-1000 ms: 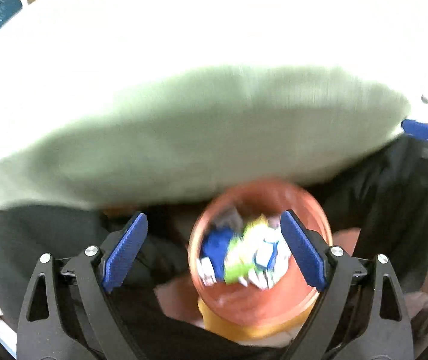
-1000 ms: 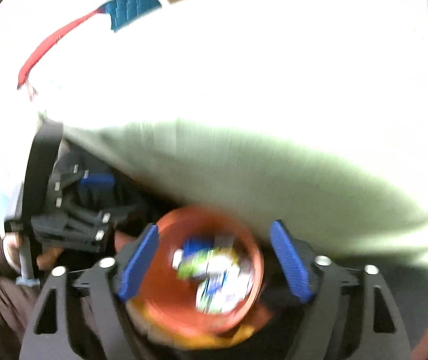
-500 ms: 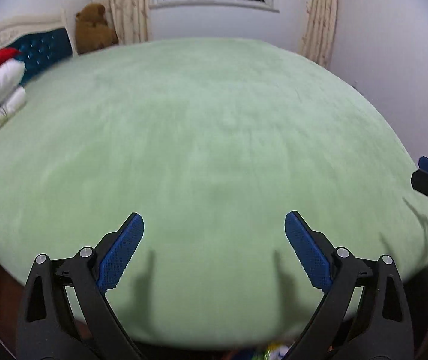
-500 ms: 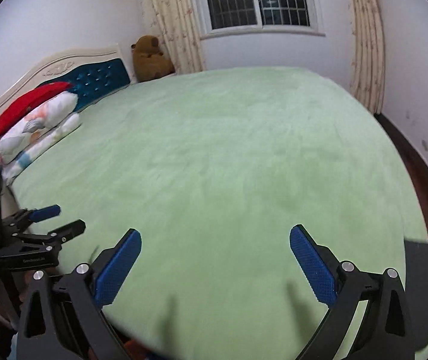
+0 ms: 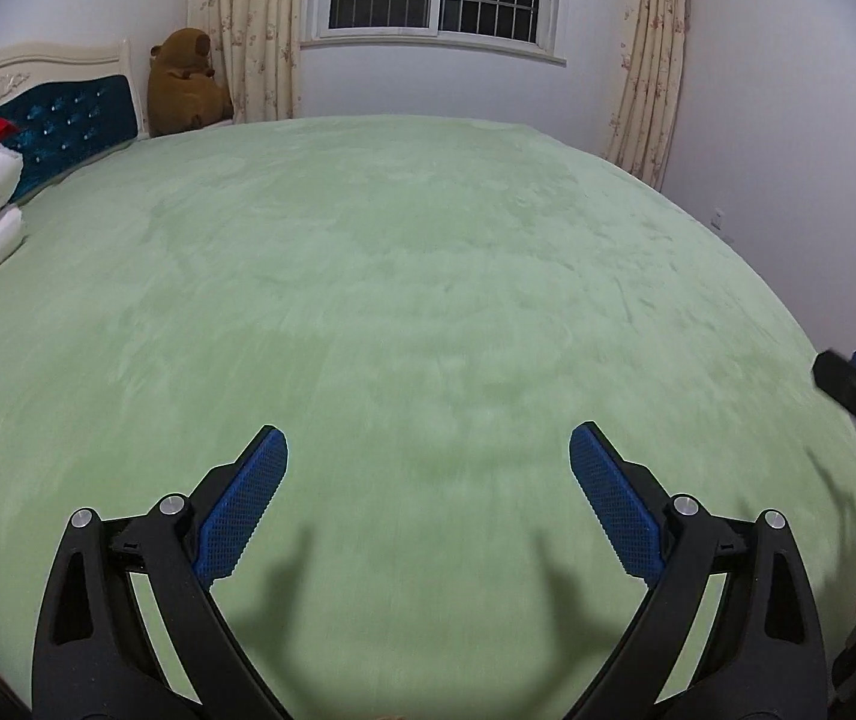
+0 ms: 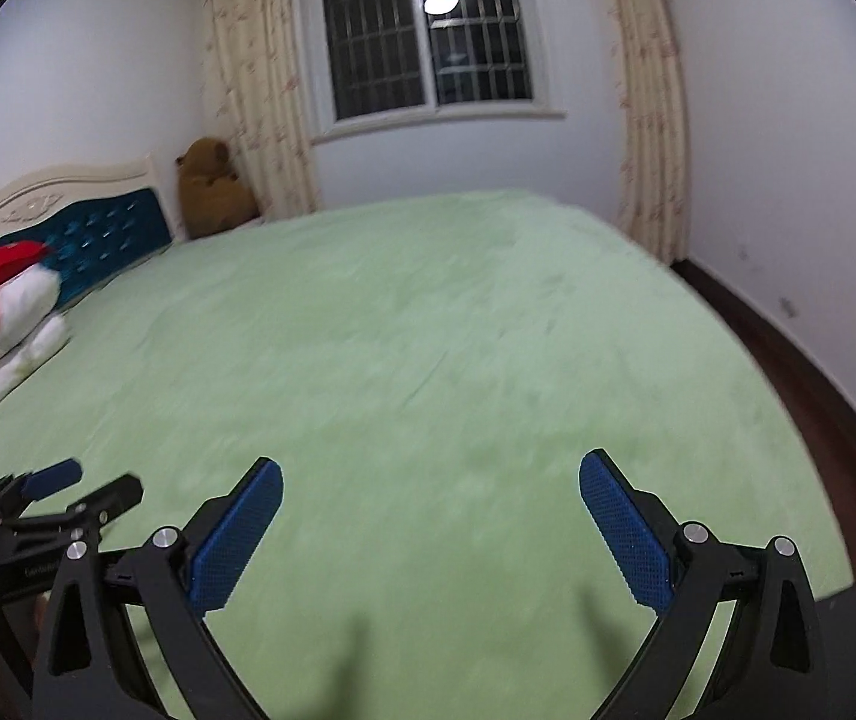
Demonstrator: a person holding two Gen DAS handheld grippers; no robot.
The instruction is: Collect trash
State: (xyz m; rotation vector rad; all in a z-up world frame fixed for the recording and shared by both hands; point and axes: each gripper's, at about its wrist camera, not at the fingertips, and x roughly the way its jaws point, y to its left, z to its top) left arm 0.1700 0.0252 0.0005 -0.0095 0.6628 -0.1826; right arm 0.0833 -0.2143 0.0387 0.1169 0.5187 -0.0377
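Left gripper (image 5: 428, 468) and right gripper (image 6: 430, 498): jaws just widened, now spread apart, nothing between. Both over green bedspread (image 5: 428, 276). No trash in sight on it. Best to sweep both views slowly, pillows (image 6: 2, 312) to far edge, before reaching.

Evenly lit from overhead, soft and cool. Lamp glare (image 6: 441, 3) reflected in the dark window (image 6: 425, 30). Dark shadows of the left gripper (image 5: 428, 468) cast forward on the bed (image 5: 398, 276); fainter ones under the right gripper (image 6: 430, 489). Strong fisheye bulge, black vignette at corners. Left view mostly sharp; right view smeared by motion blur, worst at the pillows (image 6: 2, 306) and bed edge.
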